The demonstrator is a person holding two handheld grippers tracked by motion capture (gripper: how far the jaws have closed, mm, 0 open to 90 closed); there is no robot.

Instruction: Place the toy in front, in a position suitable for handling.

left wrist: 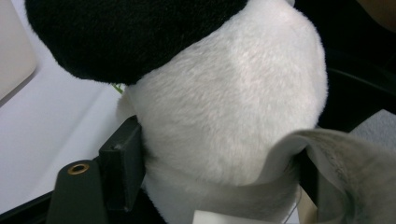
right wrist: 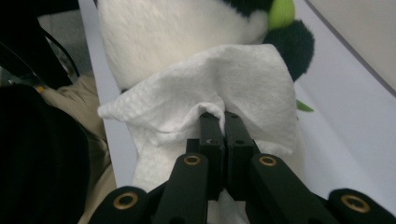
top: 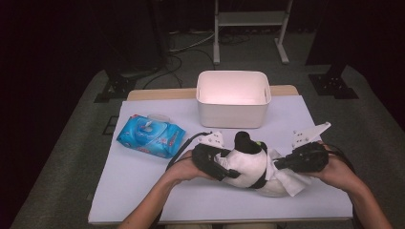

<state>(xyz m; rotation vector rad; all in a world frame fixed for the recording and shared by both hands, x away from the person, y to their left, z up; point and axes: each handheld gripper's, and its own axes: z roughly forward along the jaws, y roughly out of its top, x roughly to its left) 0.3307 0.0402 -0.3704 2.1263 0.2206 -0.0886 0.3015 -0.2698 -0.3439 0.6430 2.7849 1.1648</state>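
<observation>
A black-and-white plush toy [top: 248, 164] [right wrist: 163, 32] lies on the white table top [top: 143, 191] near the front edge, between both hands. My left gripper [top: 225, 170] [left wrist: 210, 186] grips its white body [left wrist: 224, 102] from the left. One pad [left wrist: 122, 163] presses into the fur, and a greyish fold of cloth [left wrist: 355, 177] hides the other jaw. My right gripper [top: 282, 164] [right wrist: 224, 116] is shut on a white wipe [top: 289, 181] [right wrist: 233, 79] and holds it against the toy's right side.
A blue pack of wet wipes [top: 150, 135] lies at the left of the table. A white open bin [top: 233, 107] stands at the back centre, just behind the toy. A metal stand and cables are on the floor beyond the table.
</observation>
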